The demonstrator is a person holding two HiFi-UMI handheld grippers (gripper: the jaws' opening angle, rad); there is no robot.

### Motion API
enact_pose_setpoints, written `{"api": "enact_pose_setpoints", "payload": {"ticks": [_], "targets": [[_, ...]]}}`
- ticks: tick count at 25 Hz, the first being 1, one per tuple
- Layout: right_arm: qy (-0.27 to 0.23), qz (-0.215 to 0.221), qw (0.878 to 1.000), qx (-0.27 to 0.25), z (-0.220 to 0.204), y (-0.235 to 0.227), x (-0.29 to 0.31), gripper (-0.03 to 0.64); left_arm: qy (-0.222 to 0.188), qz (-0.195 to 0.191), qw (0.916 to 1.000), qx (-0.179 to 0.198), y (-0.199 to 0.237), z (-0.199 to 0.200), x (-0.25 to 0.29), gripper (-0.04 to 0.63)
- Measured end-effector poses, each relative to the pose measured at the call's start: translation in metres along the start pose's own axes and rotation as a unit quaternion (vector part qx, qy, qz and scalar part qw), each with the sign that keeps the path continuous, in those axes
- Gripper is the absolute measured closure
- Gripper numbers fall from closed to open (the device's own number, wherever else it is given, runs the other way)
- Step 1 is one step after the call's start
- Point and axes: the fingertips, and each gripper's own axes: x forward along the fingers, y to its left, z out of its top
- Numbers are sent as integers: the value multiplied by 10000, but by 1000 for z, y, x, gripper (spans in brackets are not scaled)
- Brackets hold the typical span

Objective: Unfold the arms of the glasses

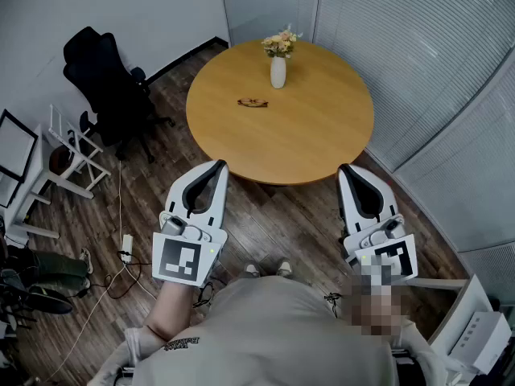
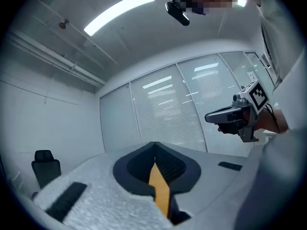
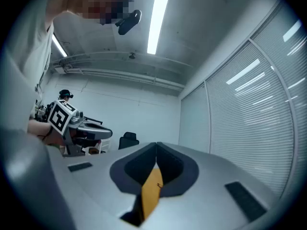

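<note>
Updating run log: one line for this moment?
glasses on table, untouched | left hand-held gripper shut | right hand-held gripper shut

You face a round wooden table (image 1: 322, 135). The white vase (image 1: 278, 71) stands upright on it near the far edge and holds a small bunch of flowers (image 1: 280, 44). The glasses (image 1: 252, 102) lie flat on the tabletop near the vase, to its left and a little nearer you, apart from it. They are too small to tell how their arms sit.
</note>
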Motion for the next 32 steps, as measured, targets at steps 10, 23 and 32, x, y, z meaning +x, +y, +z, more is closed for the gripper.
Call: {"api": "enact_pose_setpoints", "payload": {"ticks": [10,23,32], "targets": [[174,-4,9991,390,-17,-12,-3,586,248,-38,9997,5,-11,-8,3,572],[159,513,9964,654,-31,-35,1,586,365,198,9991,24,-32,-8,25,572],[-17,575,9957,730,-27,-48,-6,586,381,167,9990,146,-54,-6,37,572]]}}
